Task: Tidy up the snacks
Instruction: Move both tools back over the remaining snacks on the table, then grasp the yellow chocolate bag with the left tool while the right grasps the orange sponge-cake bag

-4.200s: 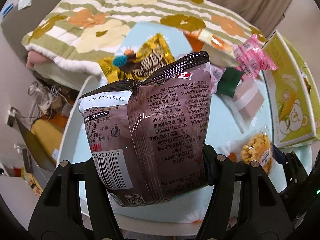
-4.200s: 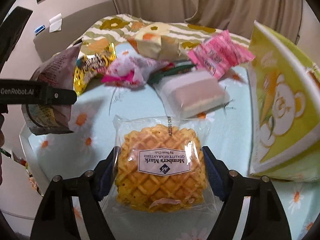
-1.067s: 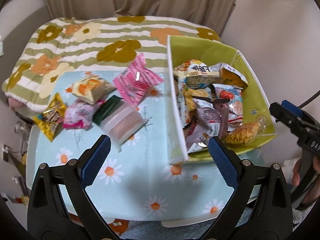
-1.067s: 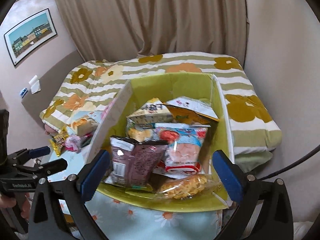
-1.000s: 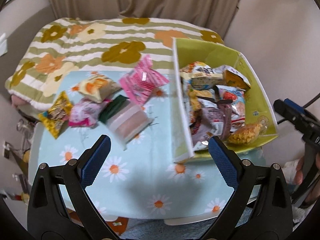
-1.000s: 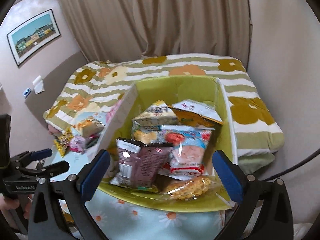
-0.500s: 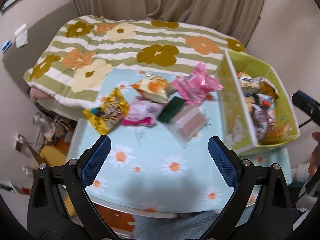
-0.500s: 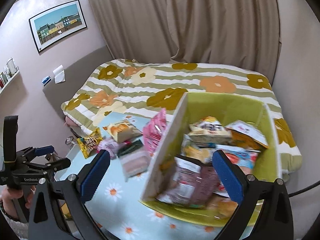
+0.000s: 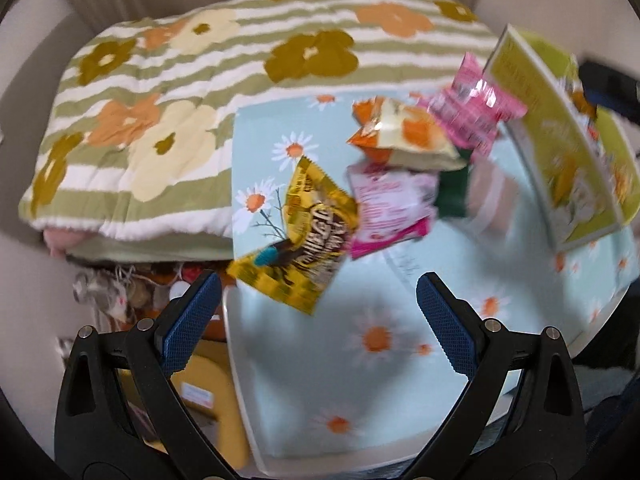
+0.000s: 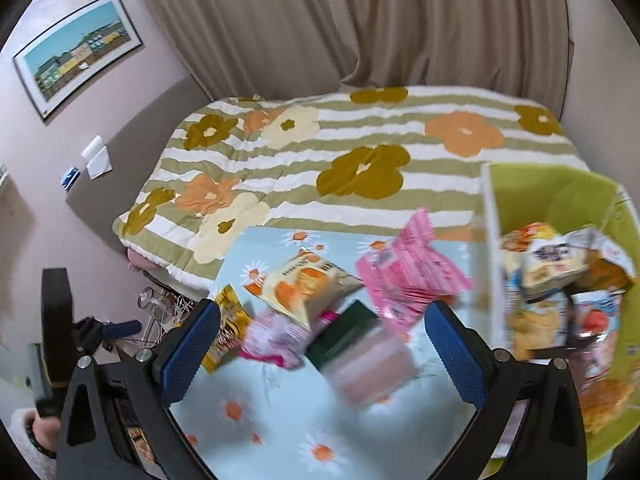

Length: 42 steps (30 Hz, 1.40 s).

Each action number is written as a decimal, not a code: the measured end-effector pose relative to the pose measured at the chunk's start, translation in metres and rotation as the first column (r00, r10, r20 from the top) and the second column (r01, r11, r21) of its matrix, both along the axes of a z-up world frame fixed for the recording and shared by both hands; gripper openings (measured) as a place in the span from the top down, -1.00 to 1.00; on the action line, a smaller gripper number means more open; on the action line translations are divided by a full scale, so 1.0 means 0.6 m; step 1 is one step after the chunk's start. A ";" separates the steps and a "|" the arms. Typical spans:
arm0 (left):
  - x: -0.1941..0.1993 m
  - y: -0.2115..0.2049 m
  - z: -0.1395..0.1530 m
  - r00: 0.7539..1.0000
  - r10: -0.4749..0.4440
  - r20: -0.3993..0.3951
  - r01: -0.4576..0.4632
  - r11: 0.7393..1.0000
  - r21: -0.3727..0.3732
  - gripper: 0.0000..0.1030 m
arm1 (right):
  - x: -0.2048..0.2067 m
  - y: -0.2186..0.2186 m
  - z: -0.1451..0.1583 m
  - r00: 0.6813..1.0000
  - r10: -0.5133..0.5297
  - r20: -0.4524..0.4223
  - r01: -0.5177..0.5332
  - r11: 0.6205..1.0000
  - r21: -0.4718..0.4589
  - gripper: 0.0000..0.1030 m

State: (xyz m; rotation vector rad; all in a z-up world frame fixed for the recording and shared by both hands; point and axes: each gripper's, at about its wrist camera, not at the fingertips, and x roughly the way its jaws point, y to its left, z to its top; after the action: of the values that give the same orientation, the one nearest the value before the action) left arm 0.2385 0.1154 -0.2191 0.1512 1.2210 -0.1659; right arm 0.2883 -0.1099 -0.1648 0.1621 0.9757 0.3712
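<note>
Loose snacks lie on the daisy-print table (image 9: pixel 372 380): a yellow candy bag (image 9: pixel 304 240), a pale pink packet (image 9: pixel 390 210), an orange-and-white bag (image 9: pixel 404 132), a bright pink pack (image 9: pixel 470 114), a dark green packet (image 10: pixel 342 340) and a clear-wrapped pink block (image 10: pixel 370 368). The green box (image 10: pixel 560 200) at the right holds several snacks. My left gripper (image 9: pixel 316 312) is open and empty, just in front of the yellow bag. My right gripper (image 10: pixel 320 348) is open and empty, above the snack pile.
A flower-striped bed (image 10: pixel 360 152) lies behind the table. Clutter and a yellow item (image 9: pixel 208 396) sit on the floor left of the table. The left tool and hand (image 10: pixel 56 360) show at the right wrist view's left edge.
Both grippers, which earlier held snacks, now stand empty, and those snacks lie in the box. Both have swung left from the box toward the loose pile, the left one dropping close to the yellow bag.
</note>
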 end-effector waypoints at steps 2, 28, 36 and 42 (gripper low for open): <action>0.021 0.008 -0.027 0.998 -0.050 -0.032 0.050 0.999 0.012 -0.89 | 0.020 0.028 -0.017 1.000 -0.005 -0.031 0.005 1.000 -0.016 -0.98; 0.095 0.003 -0.172 0.958 -0.256 -0.130 0.257 0.966 -0.007 -0.07 | 0.158 0.098 -0.189 0.895 -0.221 -0.388 0.239 0.971 -0.003 -0.98; 0.115 0.025 -0.168 0.972 -0.211 -0.106 0.205 0.976 -0.069 -0.06 | 0.175 0.110 -0.210 0.884 -0.228 -0.409 0.242 0.970 -0.017 -0.98; 0.132 0.050 -0.164 0.983 -0.146 -0.109 0.131 0.982 -0.133 -0.06 | 0.185 0.118 -0.226 0.876 -0.233 -0.422 0.241 0.970 -0.035 -0.98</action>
State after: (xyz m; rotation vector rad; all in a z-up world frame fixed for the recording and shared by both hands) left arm 0.3179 0.1457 -0.3175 0.1178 1.3143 -0.3769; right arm 0.3992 -0.0388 -0.3005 0.3881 1.3664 0.1161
